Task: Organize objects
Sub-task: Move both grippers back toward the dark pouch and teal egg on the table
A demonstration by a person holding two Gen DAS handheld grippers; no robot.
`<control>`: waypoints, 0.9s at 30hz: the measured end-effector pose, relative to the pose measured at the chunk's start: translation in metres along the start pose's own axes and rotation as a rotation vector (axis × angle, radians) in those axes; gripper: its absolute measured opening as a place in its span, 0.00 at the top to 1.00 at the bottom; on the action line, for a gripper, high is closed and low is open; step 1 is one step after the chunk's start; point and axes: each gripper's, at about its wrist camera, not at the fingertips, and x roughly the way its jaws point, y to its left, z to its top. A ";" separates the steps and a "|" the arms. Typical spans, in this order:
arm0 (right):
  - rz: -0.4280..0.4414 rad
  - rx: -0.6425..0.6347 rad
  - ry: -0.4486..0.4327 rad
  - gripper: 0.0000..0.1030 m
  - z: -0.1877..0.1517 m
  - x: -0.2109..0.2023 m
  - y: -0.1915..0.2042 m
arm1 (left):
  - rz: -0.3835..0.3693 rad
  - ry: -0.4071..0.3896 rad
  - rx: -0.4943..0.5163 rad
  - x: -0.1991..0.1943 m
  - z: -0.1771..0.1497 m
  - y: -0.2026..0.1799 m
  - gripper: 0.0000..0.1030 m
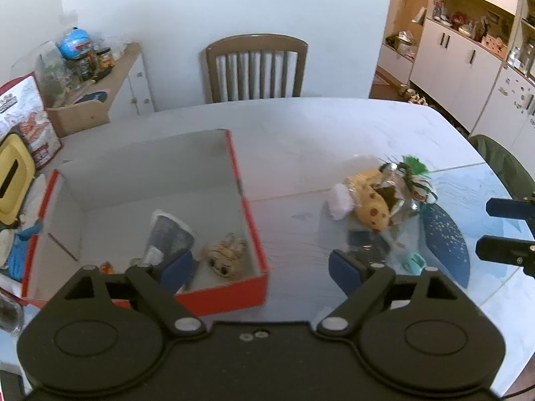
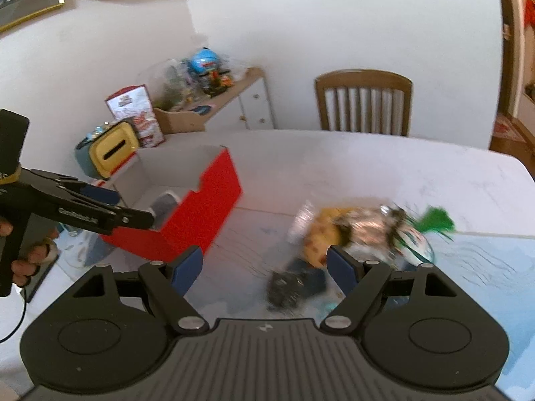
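The left wrist camera sits just behind the left gripper [image 1: 260, 269] and looks forward and down at the white table [image 1: 301, 127]. It is close above the near corner of the red box [image 1: 247, 200], so the inside of the box shows. The right wrist camera sits behind the right gripper [image 2: 264, 267], also tilted down, more to the right, and it sees the box [image 2: 204, 207] from its outer side. Both views face the far wall and share the box, the pile of toys [image 1: 374, 197] [image 2: 354, 230], the wooden chair [image 1: 255, 67] [image 2: 362, 103] and the side shelf [image 1: 97, 100] [image 2: 200, 107]. Each view also catches the other gripper at its edge.
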 end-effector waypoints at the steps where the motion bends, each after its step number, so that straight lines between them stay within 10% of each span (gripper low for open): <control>1: -0.010 0.004 0.003 0.21 -0.004 -0.002 -0.006 | -0.001 0.000 0.005 0.001 0.000 -0.005 0.13; 27: -0.108 -0.007 0.132 0.21 -0.053 0.036 -0.092 | -0.034 0.082 -0.013 0.087 -0.012 -0.100 0.01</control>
